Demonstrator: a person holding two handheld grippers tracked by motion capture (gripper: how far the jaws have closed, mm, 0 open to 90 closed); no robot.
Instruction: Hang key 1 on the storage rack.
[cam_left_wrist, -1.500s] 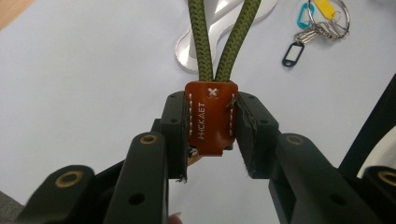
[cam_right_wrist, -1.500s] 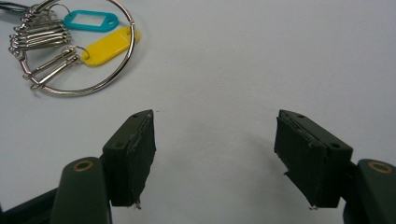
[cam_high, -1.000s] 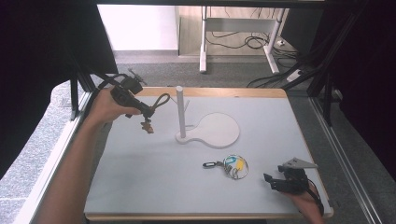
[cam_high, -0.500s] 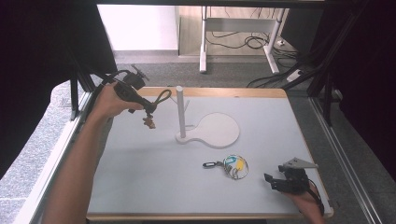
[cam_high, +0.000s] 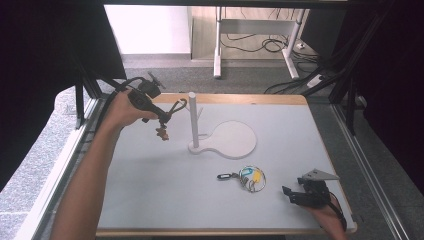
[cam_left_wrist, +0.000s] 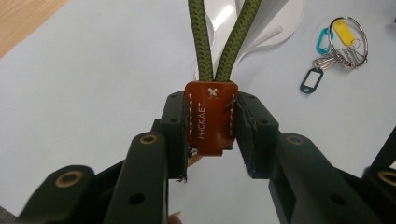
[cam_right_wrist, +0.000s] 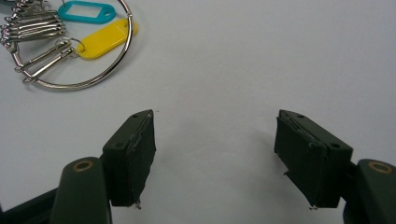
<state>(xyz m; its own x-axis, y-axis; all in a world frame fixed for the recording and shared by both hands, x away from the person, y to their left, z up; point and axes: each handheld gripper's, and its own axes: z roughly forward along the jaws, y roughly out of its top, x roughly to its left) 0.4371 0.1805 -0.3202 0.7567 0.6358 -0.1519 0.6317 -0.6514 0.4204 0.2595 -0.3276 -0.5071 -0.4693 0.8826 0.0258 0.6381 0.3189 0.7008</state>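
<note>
A white table (cam_high: 150, 200) bears a peg stand (cam_high: 225, 142) and key ring (cam_high: 250, 178).

Green cord loop (cam_left_wrist: 219, 42) cut off at top edge.

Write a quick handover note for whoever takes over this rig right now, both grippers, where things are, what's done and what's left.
Left gripper: shut on the brown leather tab of the green cord loop, raised beside the white post.
Right gripper: open, resting on the table near the key ring.
Done: loop picked up.
Left: probably hang the loop on the post; the key ring lies untouched.
</note>
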